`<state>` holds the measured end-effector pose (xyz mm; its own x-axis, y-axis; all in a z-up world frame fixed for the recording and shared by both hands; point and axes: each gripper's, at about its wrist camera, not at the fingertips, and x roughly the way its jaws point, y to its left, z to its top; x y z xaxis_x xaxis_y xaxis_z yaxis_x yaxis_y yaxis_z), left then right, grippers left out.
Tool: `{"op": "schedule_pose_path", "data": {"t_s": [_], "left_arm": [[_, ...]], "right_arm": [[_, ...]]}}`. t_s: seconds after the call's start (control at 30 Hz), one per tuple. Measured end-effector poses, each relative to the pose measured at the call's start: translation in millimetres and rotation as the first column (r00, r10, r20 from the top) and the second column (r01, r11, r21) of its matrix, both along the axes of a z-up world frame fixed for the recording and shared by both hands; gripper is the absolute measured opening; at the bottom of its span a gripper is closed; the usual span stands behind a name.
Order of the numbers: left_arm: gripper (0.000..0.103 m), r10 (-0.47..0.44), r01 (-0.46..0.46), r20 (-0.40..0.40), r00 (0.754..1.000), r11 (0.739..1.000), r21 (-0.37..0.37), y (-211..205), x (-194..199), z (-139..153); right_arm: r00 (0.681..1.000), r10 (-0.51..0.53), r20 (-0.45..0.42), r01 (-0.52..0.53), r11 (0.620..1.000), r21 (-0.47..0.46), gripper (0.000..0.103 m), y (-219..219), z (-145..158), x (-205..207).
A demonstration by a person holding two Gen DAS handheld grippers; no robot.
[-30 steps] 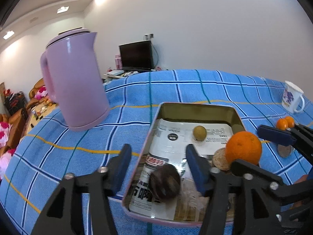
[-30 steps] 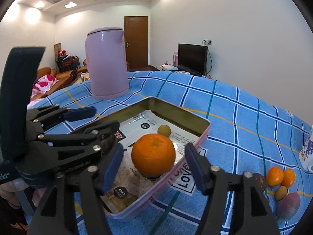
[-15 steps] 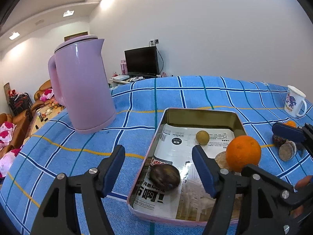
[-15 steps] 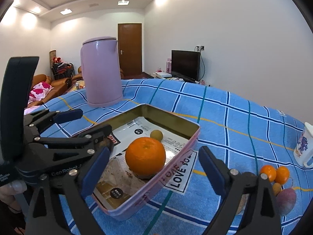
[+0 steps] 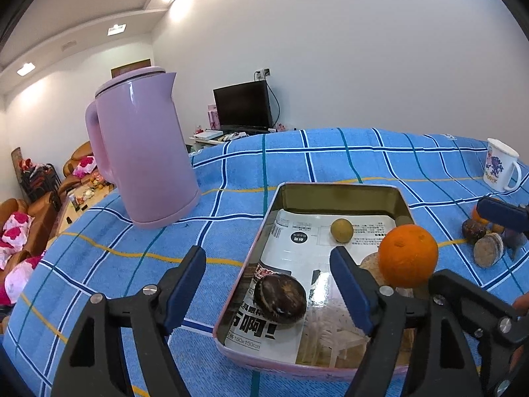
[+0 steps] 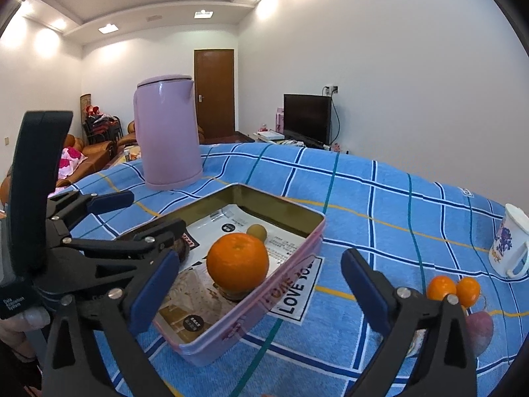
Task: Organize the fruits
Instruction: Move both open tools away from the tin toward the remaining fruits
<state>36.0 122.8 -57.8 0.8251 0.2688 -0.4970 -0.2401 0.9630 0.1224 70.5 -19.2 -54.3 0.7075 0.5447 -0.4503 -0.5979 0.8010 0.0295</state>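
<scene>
A pink metal tray (image 5: 337, 188) (image 6: 297, 254) lies on the blue checked cloth. It holds a big orange (image 5: 408, 256) (image 6: 237, 261), a dark wrinkled fruit (image 5: 281, 297) and a small yellow-green fruit (image 5: 341, 230) (image 6: 257, 230). My left gripper (image 5: 267, 284) hangs over the tray's near left corner, its jaws opening. The dark fruit lies between its fingers, untouched. My right gripper (image 6: 259, 287) is also opening, and the orange sits free between its wide pads. On the cloth to the right lie two small oranges (image 6: 441, 287), a pinkish fruit (image 6: 479, 327) and brown fruits (image 5: 486, 248).
A tall lilac kettle (image 5: 142, 152) (image 6: 167, 139) stands left of the tray. A white printed mug (image 5: 501, 168) (image 6: 509, 244) stands at the far right. The orange rests on a flat brown disc (image 5: 370, 261). Sofas and a TV lie beyond the table.
Both grippers' jaws have spread wider. The dark fruit and the orange stay in the tray, now with clear gaps to the pads. Both views have tilted up slightly.
</scene>
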Motion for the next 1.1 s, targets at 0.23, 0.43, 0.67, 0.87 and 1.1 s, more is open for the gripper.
{"op": "schedule_pose_path", "data": {"t_s": [0.23,0.43,0.67,0.87,1.1], "left_arm": [[0.079,0.001,-0.001,0.0,1.0,1.0,0.008,-8.1,0.8,2.3],[0.079,-0.028,0.028,0.004,1.0,0.999,0.02,-28.1,3.0,9.1],[0.079,-0.086,0.085,0.014,0.996,0.996,0.025,-61.5,9.2,18.8],[0.079,-0.154,0.154,-0.002,0.988,0.988,0.02,-95.4,14.9,18.3],[0.079,-0.236,0.236,-0.027,0.972,0.972,0.017,-141.0,31.7,15.3]], "right_arm": [[0.998,-0.06,0.022,0.06,0.998,-0.03,0.101,-19.4,0.4,0.4],[0.993,-0.111,0.033,0.113,0.993,-0.046,0.101,-44.8,0.4,1.9],[0.976,-0.214,0.037,0.215,0.976,-0.04,0.101,-99.9,2.3,2.5],[0.949,-0.313,0.024,0.314,0.949,-0.021,0.101,-148.4,7.5,7.0],[0.902,-0.43,-0.038,0.429,0.903,-0.023,0.101,-193.9,2.4,19.5]]}}
